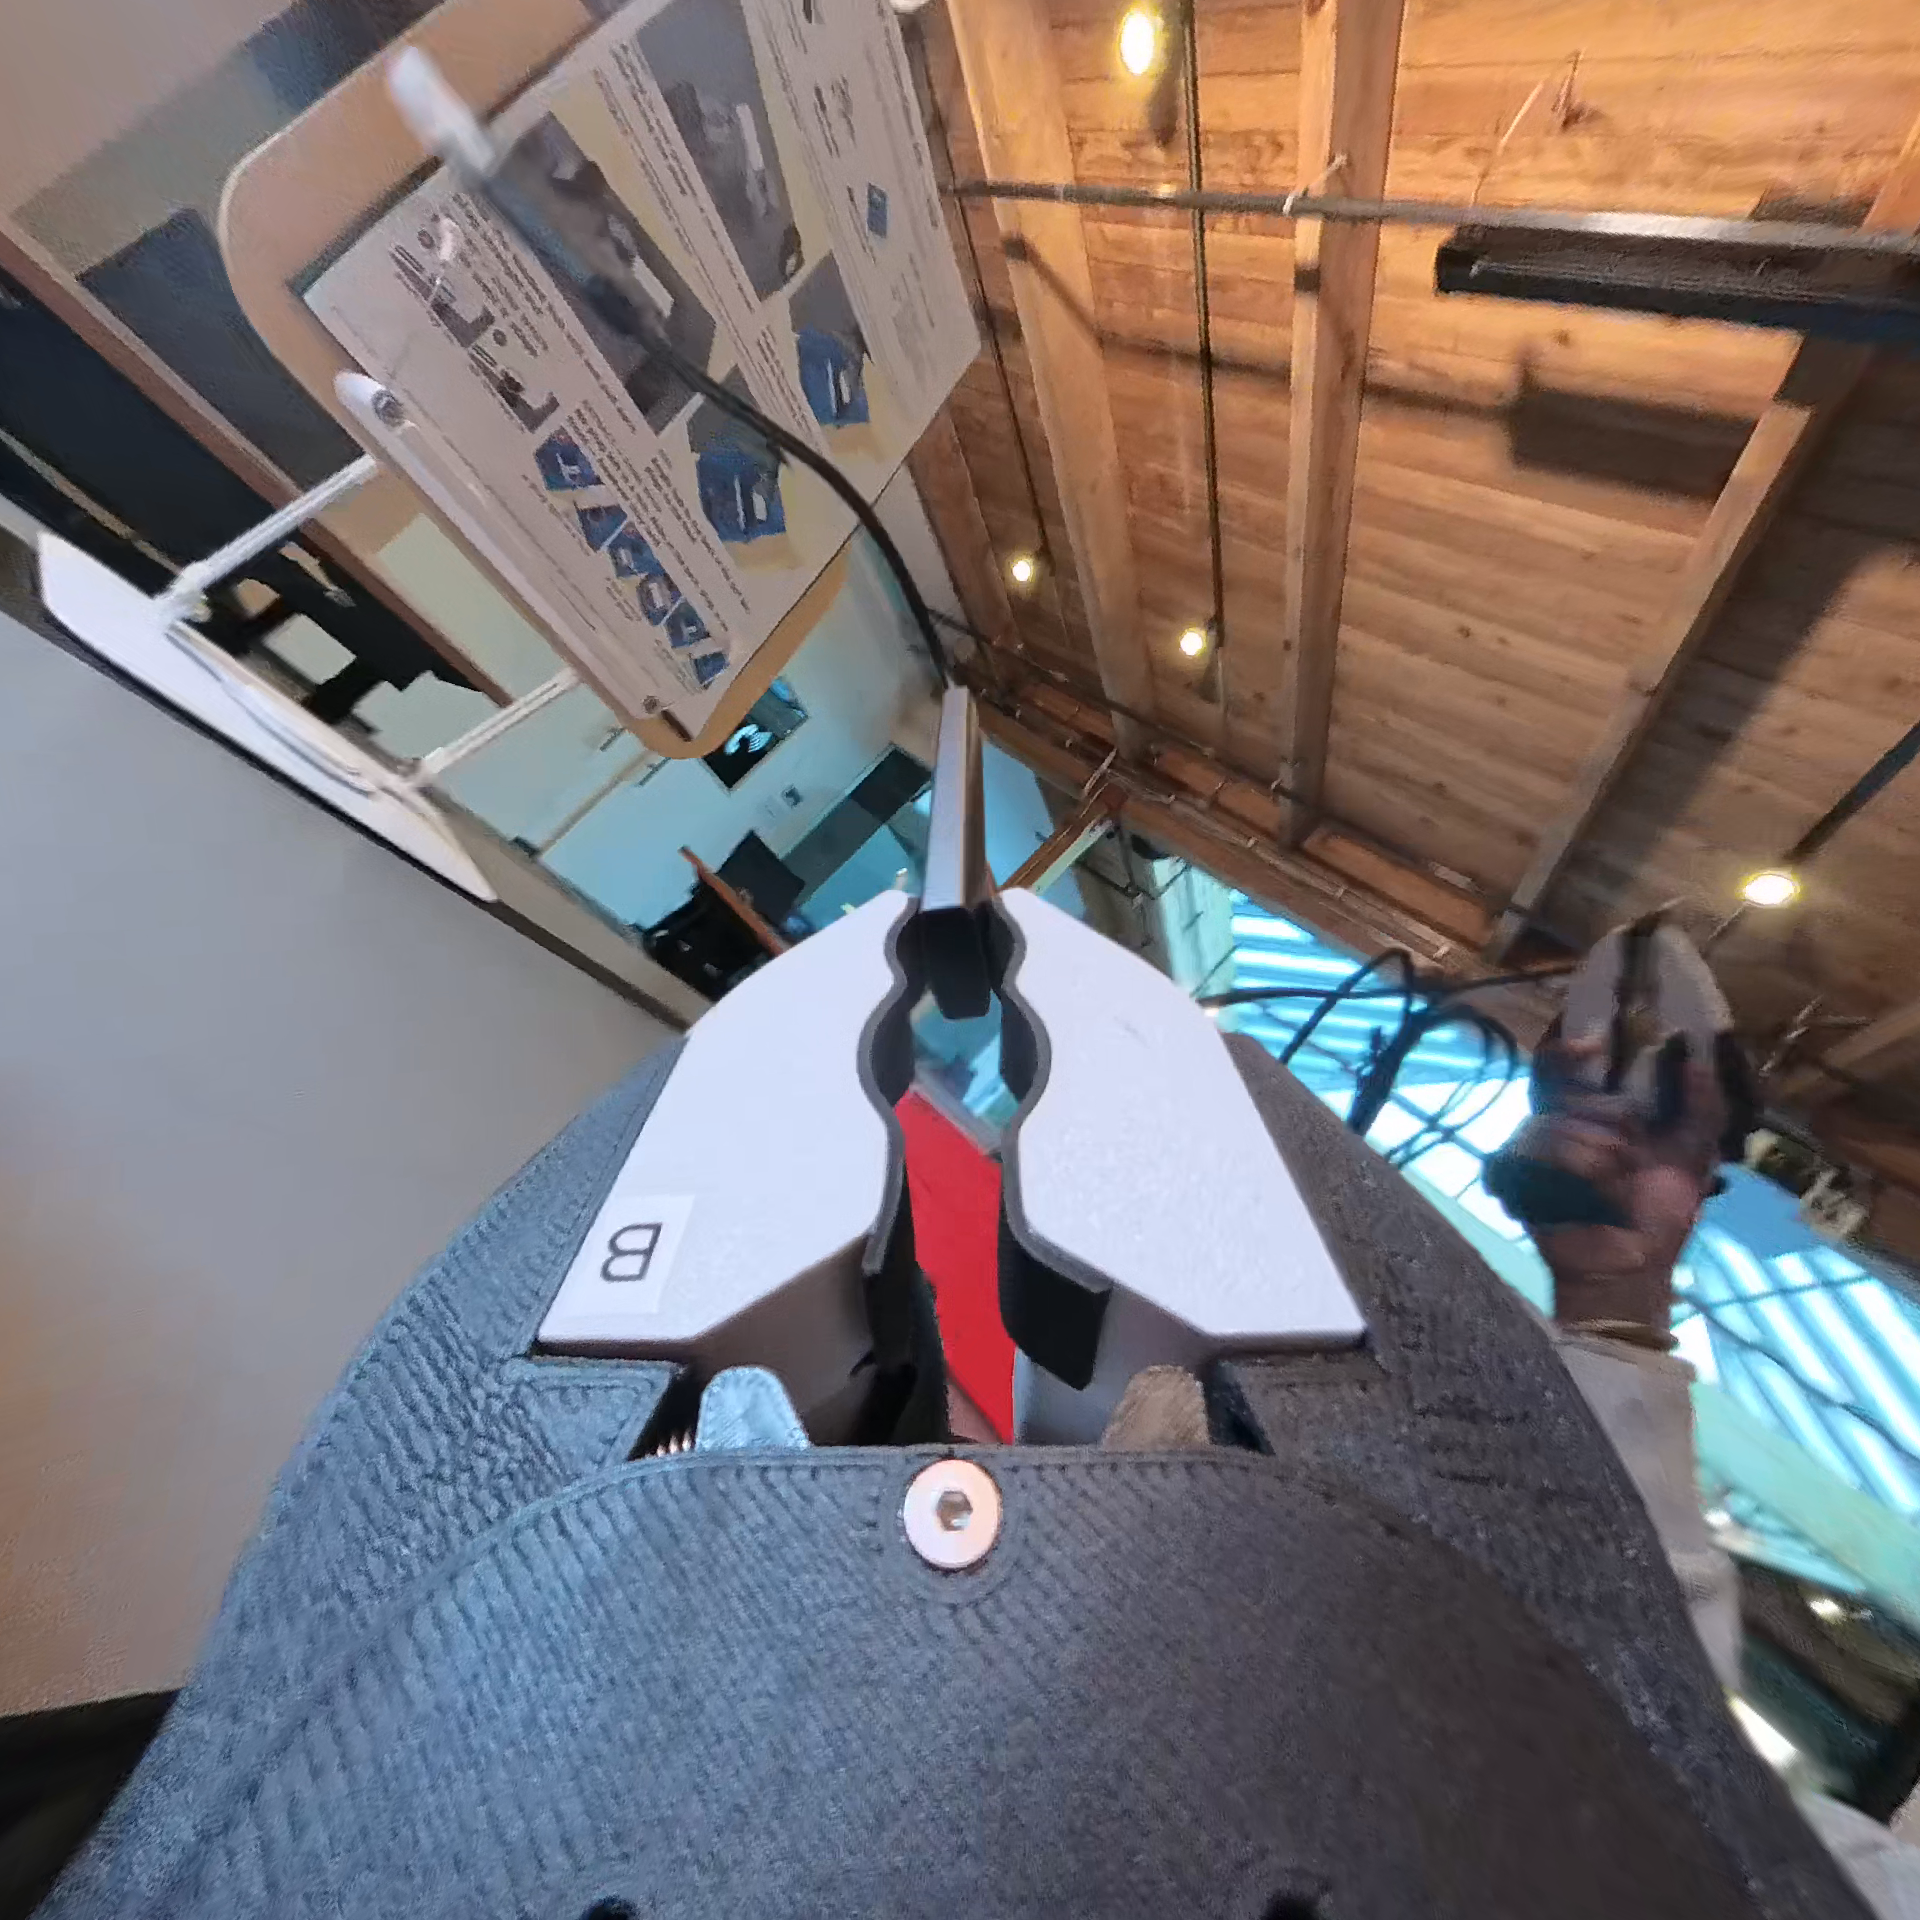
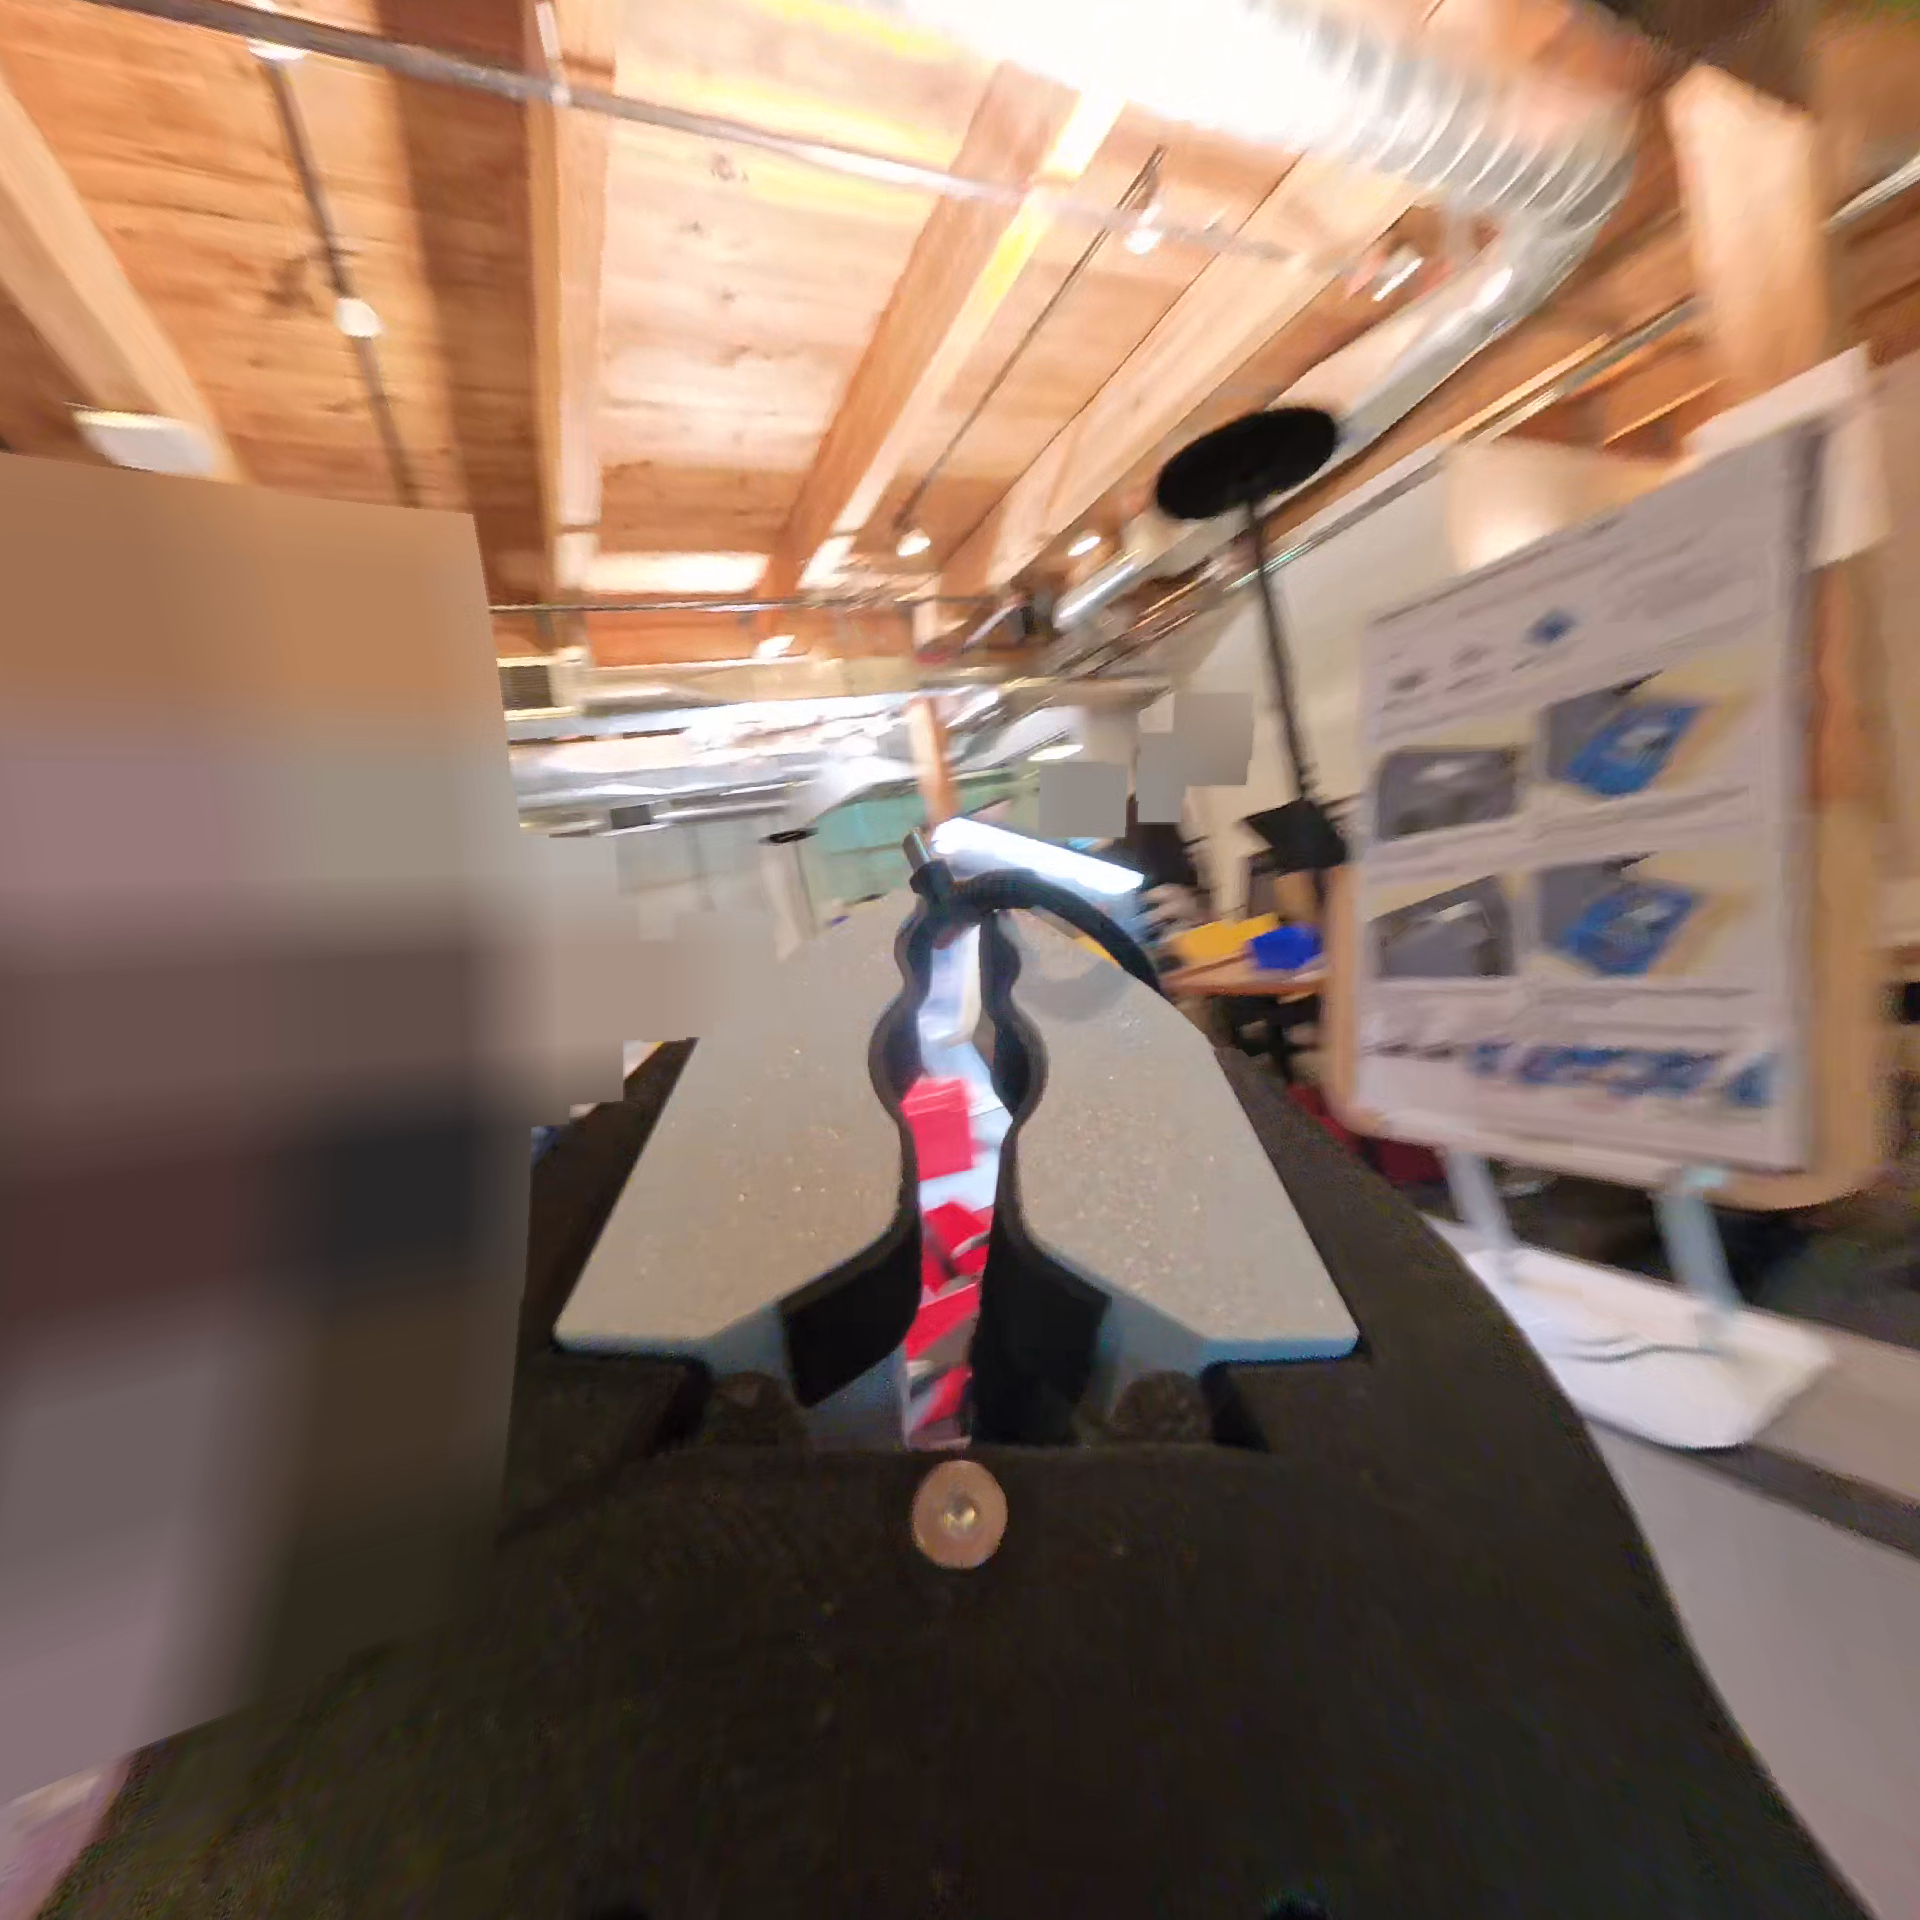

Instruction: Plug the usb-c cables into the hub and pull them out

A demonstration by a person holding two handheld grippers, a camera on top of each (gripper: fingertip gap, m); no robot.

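Fingers of my left gripper (image 1: 951, 935) pinch a slim silver metal hub (image 1: 954, 800) by its near end, its black cable (image 1: 831, 468) arcing away; my right gripper (image 2: 951, 920) clamps a black usb-c cable (image 2: 1070, 925) just behind its bare plug; a white sticker bearing one letter (image 1: 632, 1252) sits on my left finger; printed instruction sheets on a stand (image 2: 1579, 831) stand nearby.

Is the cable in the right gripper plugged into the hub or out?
Out. The right gripper pinches the black cable, and its metal plug tip pokes bare into the air.
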